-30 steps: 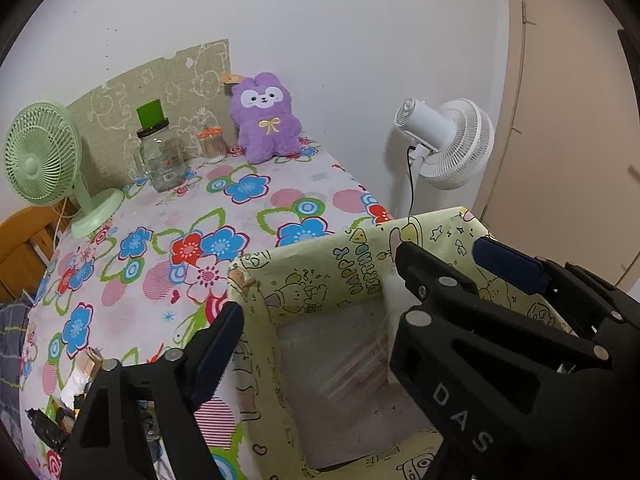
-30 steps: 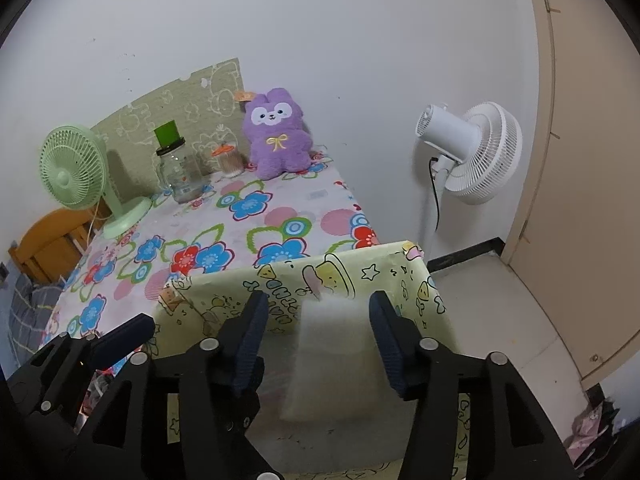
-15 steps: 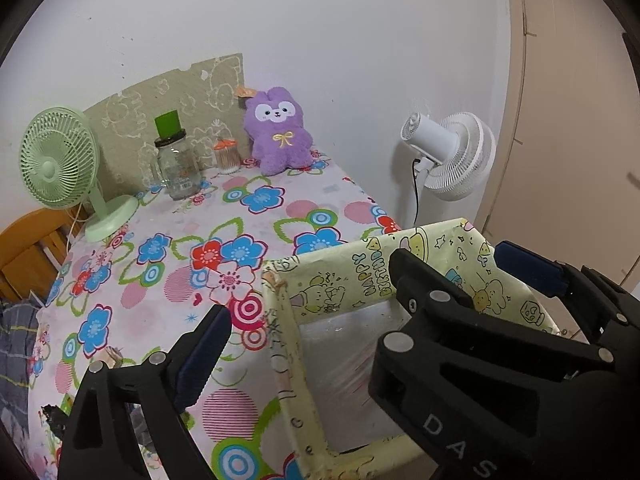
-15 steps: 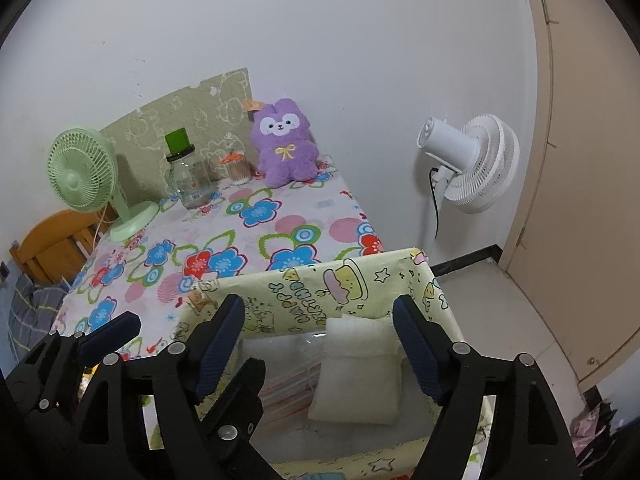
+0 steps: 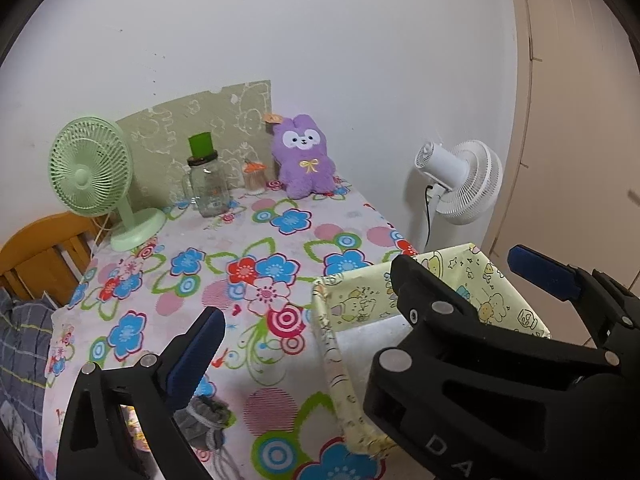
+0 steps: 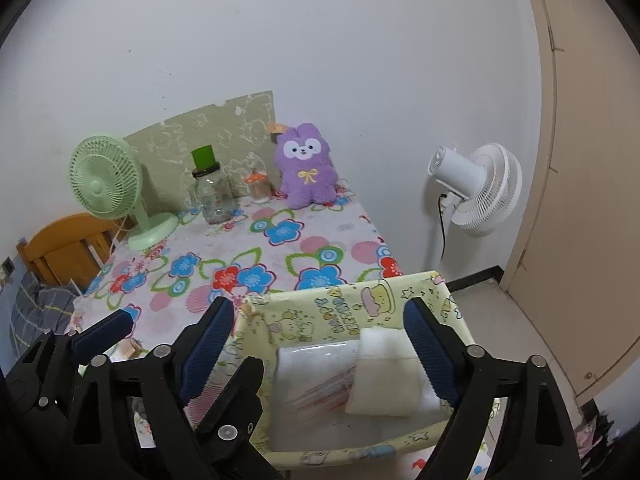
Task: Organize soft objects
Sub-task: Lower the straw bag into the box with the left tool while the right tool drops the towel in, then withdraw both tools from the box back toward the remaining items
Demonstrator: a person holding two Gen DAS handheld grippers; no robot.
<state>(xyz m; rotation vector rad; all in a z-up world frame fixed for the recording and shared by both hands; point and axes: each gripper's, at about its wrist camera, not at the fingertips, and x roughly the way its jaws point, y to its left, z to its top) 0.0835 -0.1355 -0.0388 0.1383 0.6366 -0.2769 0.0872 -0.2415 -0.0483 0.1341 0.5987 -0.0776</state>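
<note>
A yellow cartoon-print box point(image 6: 344, 312) point(image 5: 332, 344) stands at the table's near right corner. Inside lie a white foam pad point(image 6: 384, 376) and a clear plastic bag point(image 6: 316, 380). My right gripper point(image 6: 320, 340) hovers over the box with its jaws opening; the pad lies below them, untouched. My left gripper point(image 5: 352, 292) is beside it, jaws opening with nothing held; the two grippers' black fingers overlap. A grey drawstring pouch point(image 5: 204, 420) lies on the flowered cloth under the left gripper's left finger. A purple plush rabbit point(image 5: 304, 160) point(image 6: 306, 164) sits against the far wall.
At the back of the table stand a green desk fan point(image 5: 92, 172), a glass jar with a green lid point(image 5: 206, 184) and a small orange-capped jar point(image 5: 254, 176). A white floor fan point(image 5: 460, 184) stands right of the table. A wooden chair point(image 5: 36, 252) is at left.
The right gripper let go of the white pad, which now lies in the box. Both grippers opened wider, rose and drew back from the box.
</note>
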